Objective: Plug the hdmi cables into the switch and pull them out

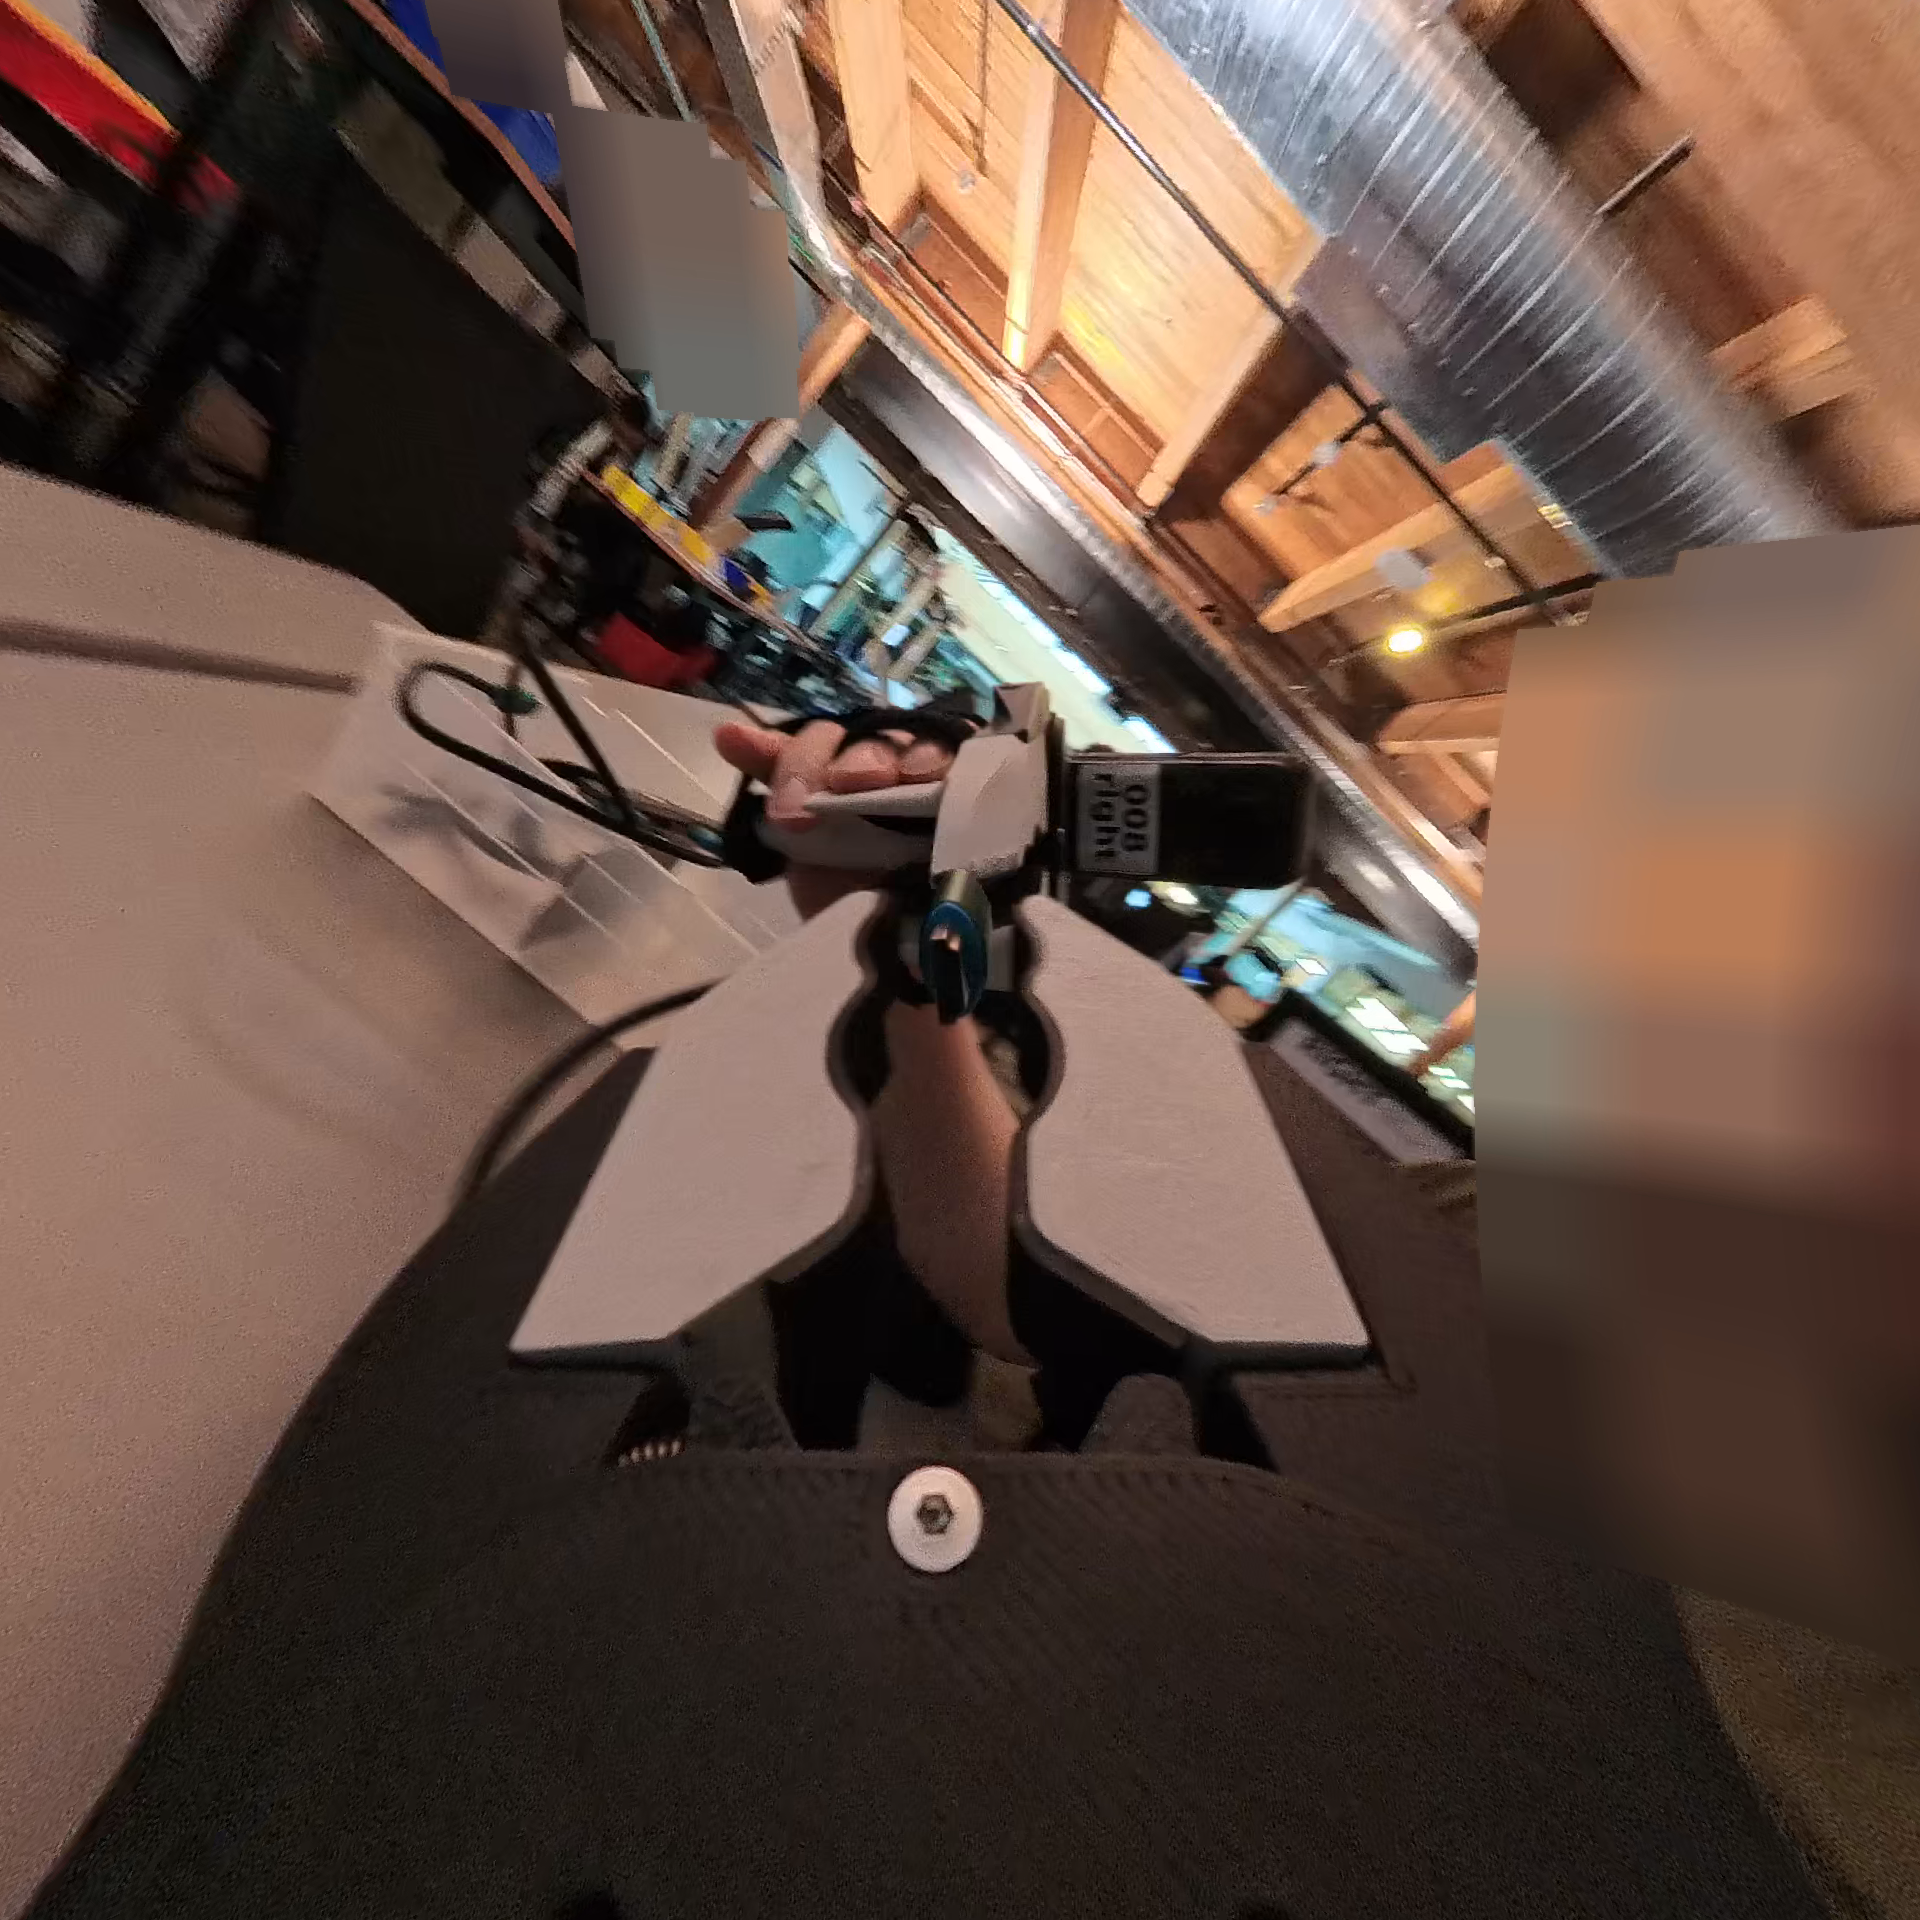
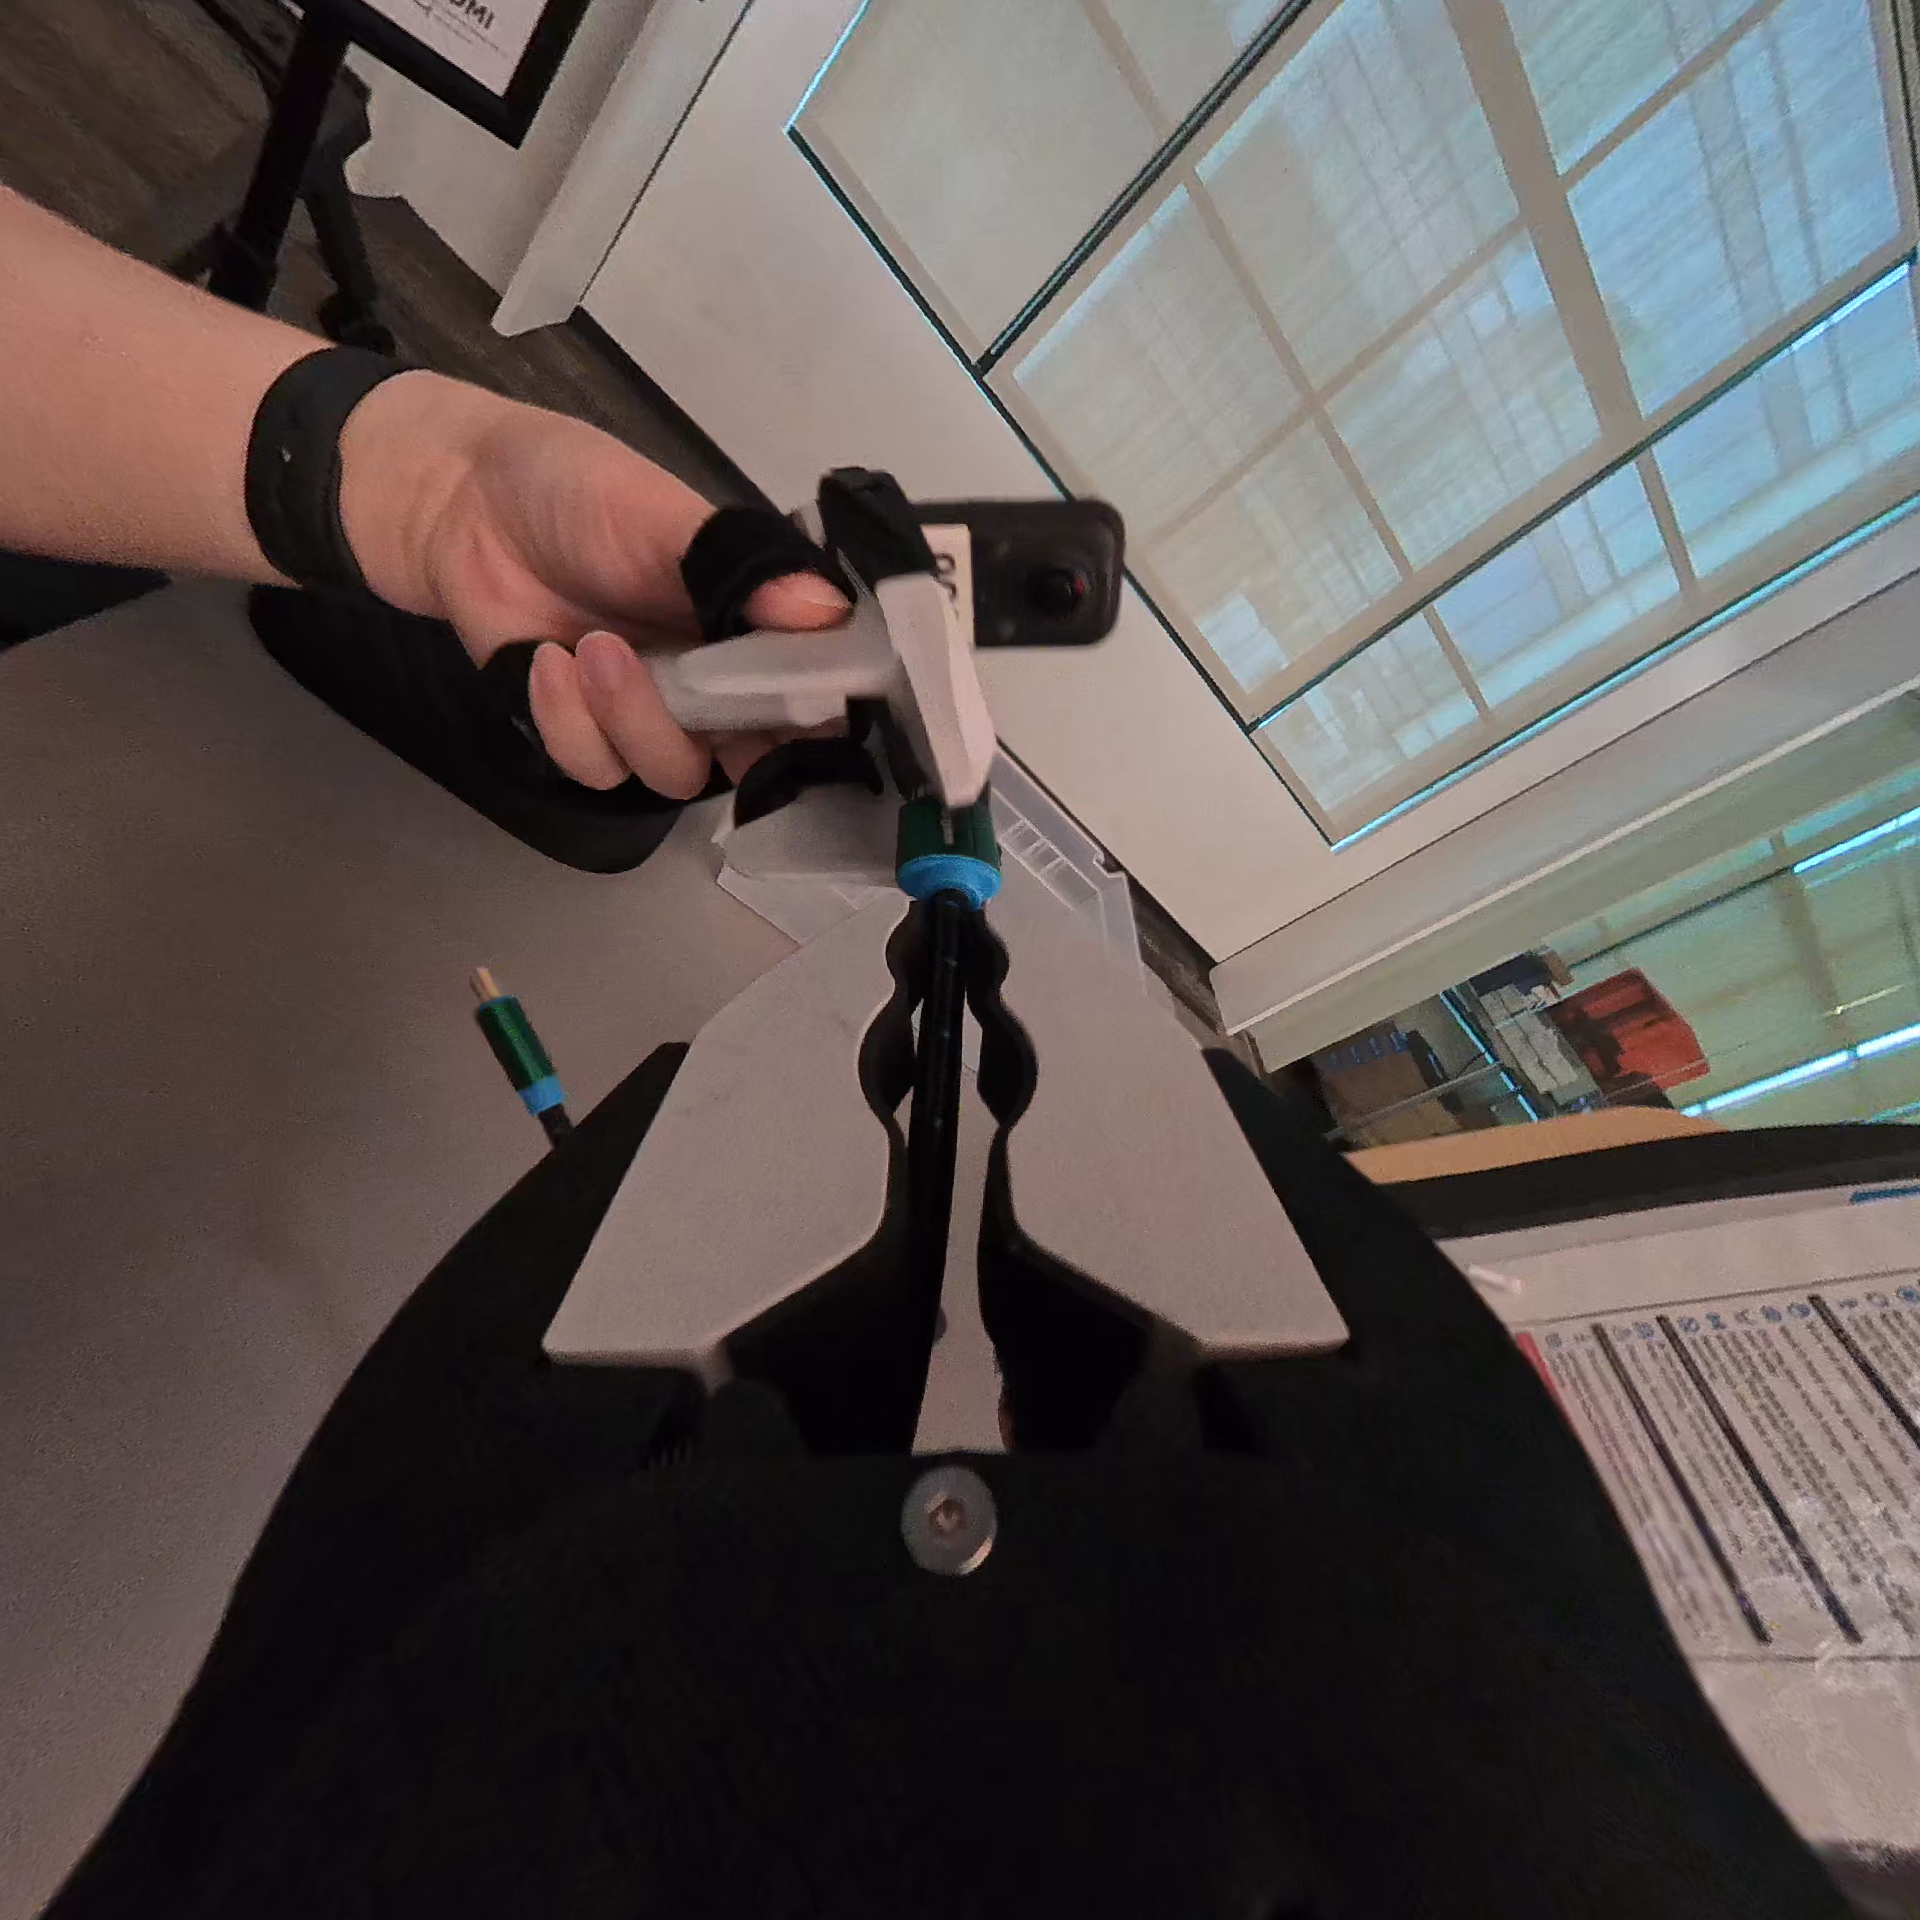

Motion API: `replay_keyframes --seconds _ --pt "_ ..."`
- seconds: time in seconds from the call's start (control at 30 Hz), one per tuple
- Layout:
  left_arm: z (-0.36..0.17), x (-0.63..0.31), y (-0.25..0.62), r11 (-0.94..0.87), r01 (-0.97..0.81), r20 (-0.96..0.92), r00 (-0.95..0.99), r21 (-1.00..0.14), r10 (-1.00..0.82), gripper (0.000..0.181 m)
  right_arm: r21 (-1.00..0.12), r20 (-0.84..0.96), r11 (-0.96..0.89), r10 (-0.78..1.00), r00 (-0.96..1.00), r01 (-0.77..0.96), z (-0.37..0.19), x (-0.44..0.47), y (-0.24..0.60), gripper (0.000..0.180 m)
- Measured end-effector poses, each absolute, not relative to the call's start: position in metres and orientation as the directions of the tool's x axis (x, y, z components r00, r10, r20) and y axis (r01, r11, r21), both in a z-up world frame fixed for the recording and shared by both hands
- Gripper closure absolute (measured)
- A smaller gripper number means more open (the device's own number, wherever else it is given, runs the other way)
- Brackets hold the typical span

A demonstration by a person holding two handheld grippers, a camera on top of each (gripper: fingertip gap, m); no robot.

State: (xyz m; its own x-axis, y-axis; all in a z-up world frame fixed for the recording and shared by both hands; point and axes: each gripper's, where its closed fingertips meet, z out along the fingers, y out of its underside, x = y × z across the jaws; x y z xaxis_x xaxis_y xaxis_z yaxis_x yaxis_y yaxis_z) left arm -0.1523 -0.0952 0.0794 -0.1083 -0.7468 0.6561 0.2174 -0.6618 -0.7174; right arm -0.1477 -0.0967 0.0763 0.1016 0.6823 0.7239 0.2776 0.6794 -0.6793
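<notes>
An HDMI plug (image 2: pixel 945 847), green with a blue ring, is held up in the air on a black cable (image 2: pixel 935 1049). My right gripper (image 2: pixel 943 925) is shut on that cable just behind the plug, and the cable runs back between its fingers. My left gripper (image 2: pixel 951 800), held by a gloved hand (image 2: pixel 582 582), meets the plug's metal end. In the left wrist view the plug (image 1: pixel 951 940) sits between the tips of my left gripper (image 1: pixel 951 914), whose jaws stand a little apart on either side. A second green HDMI plug (image 2: pixel 514 1049) lies on the white table (image 2: pixel 208 1039). No switch is in view.
A clear plastic box (image 1: pixel 520 800) with a black cable looped on it stands on the table beyond the grippers; it also shows in the right wrist view (image 2: pixel 1049 862). A printed sheet (image 2: pixel 1714 1455) lies at the right. A window wall is behind.
</notes>
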Motion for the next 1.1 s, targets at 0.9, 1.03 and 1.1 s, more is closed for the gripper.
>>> replay_keyframes --seconds 0.9,1.03,1.1 --pt "-0.139 -0.171 0.064 -0.279 -0.622 -0.234 0.613 -0.732 -0.754 0.081 -0.780 0.609 0.603 0.671 0.423 0.166 0.155 -0.040 -0.089 0.172" --pt "-0.141 -0.170 0.071 -0.222 -0.683 -0.304 0.560 -0.695 -0.771 0.084 -0.780 0.610 0.601 0.670 0.423 0.174 0.155 -0.038 -0.089 0.172" --pt "-0.141 -0.167 0.071 -0.197 -0.692 -0.300 0.527 -0.694 -0.795 0.090 -0.783 0.608 0.597 0.672 0.424 0.175 0.155 -0.036 -0.088 0.172"
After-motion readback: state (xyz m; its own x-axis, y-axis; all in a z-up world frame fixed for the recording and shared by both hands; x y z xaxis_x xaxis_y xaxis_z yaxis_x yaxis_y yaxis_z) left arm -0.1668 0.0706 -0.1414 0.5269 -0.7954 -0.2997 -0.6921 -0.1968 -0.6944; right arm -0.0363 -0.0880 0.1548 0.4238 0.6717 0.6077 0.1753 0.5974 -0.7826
